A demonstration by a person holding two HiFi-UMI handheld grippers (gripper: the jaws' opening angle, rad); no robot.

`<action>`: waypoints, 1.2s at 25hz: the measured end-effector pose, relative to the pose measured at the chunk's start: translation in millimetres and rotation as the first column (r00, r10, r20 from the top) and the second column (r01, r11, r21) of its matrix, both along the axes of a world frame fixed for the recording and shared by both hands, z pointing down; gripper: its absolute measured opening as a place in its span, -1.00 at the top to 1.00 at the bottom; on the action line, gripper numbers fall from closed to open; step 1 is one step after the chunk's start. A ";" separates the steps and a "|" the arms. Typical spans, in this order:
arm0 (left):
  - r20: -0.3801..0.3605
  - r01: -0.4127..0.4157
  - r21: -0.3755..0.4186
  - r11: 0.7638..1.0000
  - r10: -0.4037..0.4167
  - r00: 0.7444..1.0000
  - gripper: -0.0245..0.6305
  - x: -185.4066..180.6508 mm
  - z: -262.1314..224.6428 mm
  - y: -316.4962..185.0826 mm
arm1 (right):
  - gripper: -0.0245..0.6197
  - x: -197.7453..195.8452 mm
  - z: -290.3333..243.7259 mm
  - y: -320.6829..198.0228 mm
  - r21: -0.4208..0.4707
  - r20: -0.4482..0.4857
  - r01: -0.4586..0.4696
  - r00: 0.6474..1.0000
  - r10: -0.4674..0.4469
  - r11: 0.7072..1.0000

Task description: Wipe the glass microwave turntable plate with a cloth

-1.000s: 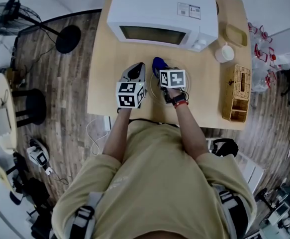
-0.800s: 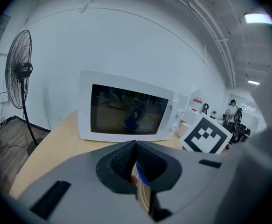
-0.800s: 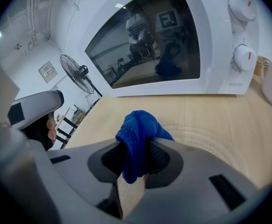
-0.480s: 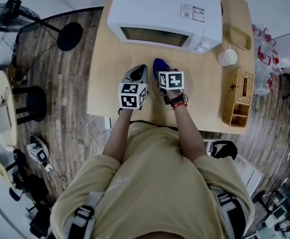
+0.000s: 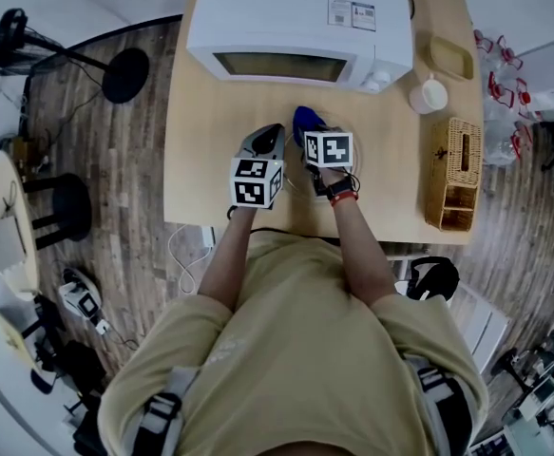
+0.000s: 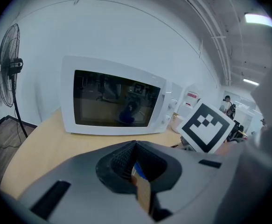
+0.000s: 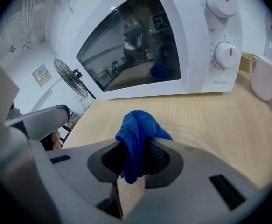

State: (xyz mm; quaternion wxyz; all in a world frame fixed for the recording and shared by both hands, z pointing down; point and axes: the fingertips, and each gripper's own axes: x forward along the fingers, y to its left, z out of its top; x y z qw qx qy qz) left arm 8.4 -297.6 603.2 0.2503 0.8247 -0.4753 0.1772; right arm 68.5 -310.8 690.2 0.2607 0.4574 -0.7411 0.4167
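The glass turntable plate (image 5: 294, 177) lies flat on the wooden table (image 5: 210, 112) in front of the microwave; its rim (image 7: 196, 139) shows as a faint arc. My right gripper (image 5: 310, 133) (image 7: 136, 146) is over the plate, shut on a bunched blue cloth (image 5: 304, 120) (image 7: 138, 129) that sticks up from between its jaws. My left gripper (image 5: 264, 139) (image 6: 136, 144) is just left of the plate, its jaws closed together with nothing seen between them. Through the slit below them only the table and a bit of blue show.
A white microwave (image 5: 296, 17) (image 7: 173, 41) stands shut at the table's back. A white mug (image 5: 429, 94) (image 7: 266, 78), a tan tray (image 5: 450, 61) and a wicker basket (image 5: 452, 174) stand at the right. A fan (image 5: 10, 31) stands on the floor to the left.
The head view has shifted a little. Both grippers and the cloth stay in about the same place.
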 end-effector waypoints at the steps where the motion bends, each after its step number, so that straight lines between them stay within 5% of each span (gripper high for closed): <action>1: -0.001 -0.005 -0.002 1.000 0.005 1.000 0.89 2.0 0.8 0.1 | 0.63 2.3 0.3 0.1 -0.001 0.000 -0.007 1.000 0.007 1.000; 30: -0.037 -0.168 -0.042 0.985 0.166 0.985 0.89 68.2 19.0 14.8 | 0.62 95.8 -0.7 20.9 0.008 -0.050 -0.230 0.972 0.230 0.973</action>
